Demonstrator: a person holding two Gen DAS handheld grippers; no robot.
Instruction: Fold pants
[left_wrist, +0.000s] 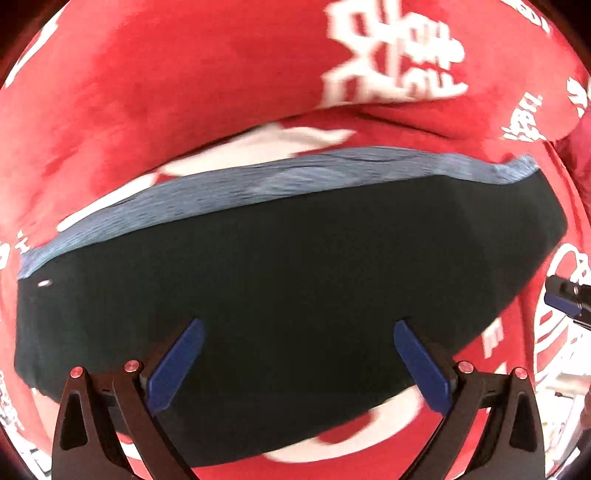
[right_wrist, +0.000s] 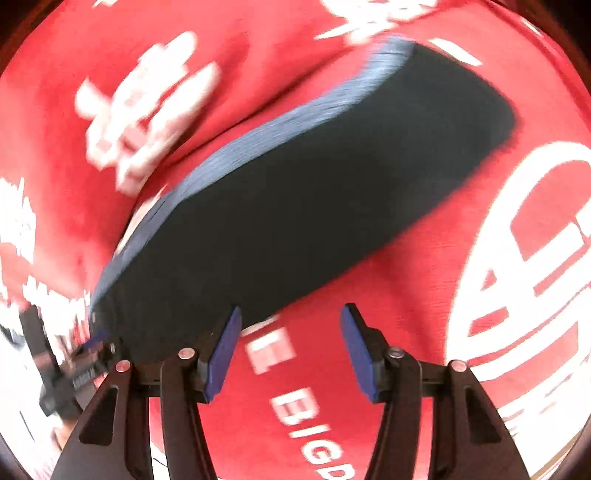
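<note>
The pants (left_wrist: 295, 277) are dark, with a blue-grey band (left_wrist: 258, 181) along the far edge, and lie folded flat on a red cloth with white print (left_wrist: 166, 74). My left gripper (left_wrist: 298, 326) is open just above the near part of the pants, with nothing between its blue pads. In the right wrist view the pants (right_wrist: 295, 192) lie slanted from lower left to upper right. My right gripper (right_wrist: 291, 314) is open and empty over the red cloth (right_wrist: 424, 266), its left pad (right_wrist: 225, 347) at the pants' near edge. Both views are blurred.
The red cloth covers the whole surface around the pants and has a raised fold (left_wrist: 388, 114) behind them. The right gripper's tip (left_wrist: 569, 299) shows at the right edge of the left wrist view. The left gripper (right_wrist: 88, 354) shows at the lower left of the right wrist view.
</note>
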